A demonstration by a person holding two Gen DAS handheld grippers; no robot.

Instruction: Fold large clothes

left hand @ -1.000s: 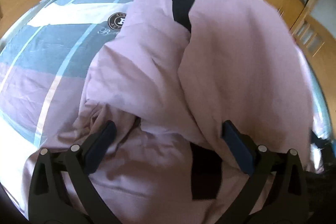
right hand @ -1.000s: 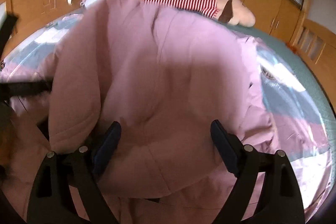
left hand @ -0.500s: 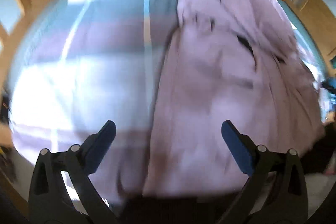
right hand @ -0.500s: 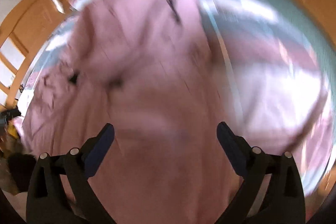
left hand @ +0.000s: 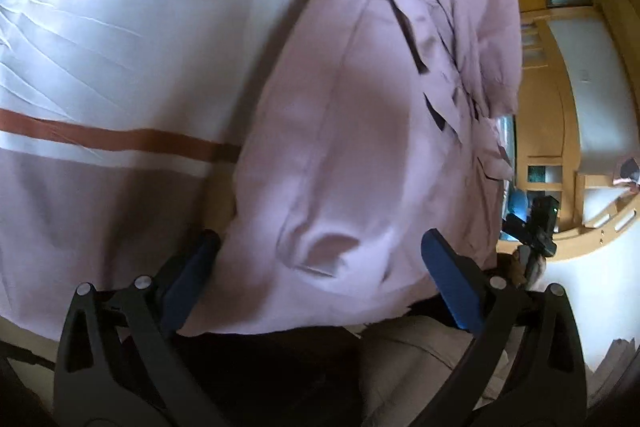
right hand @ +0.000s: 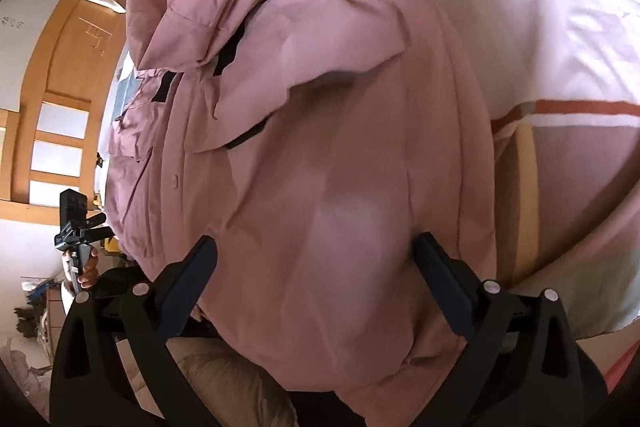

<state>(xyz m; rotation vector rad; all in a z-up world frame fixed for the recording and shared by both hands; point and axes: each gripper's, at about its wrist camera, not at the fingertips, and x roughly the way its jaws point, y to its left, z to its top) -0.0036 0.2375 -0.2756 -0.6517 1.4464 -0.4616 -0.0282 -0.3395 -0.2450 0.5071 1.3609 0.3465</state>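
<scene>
Left wrist view. The left gripper [left hand: 320, 267] points steeply down at the near edge of the bed [left hand: 100, 47]. Its jaws are spread wide, and no pad presses on cloth. The pink coat [left hand: 360, 127] lies on the bed, running from the near edge to the far end of the frame. Its near hem sits between the two blue pads [left hand: 192, 279], below them in the picture, and it is not pinched. The coat fills the centre and right of the view. The bedcover, with white, mauve and teal panels and a rust-coloured stripe [left hand: 120, 137], is exposed to the left. At the right edge, the right gripper [left hand: 538, 227] is seen from outside, beside the coat's right border, with wooden furniture [left hand: 552, 155] behind it.

Right wrist view. The right gripper [right hand: 316, 275] also points steeply down at the near part of the pink coat [right hand: 340, 167]. Its jaws stand fully spread, with coat fabric below and between the pads [right hand: 440, 283] but not clamped. The coat lies in the centre and left of the view, with bunched folds and dark trim [right hand: 230, 53] at the far end. The bed [right hand: 560, 47] shows to the right. At the left edge, a hand [right hand: 89, 269] holds the left gripper [right hand: 76, 227] clear of the coat. Wooden cabinets [right hand: 60, 87] stand behind it.
</scene>
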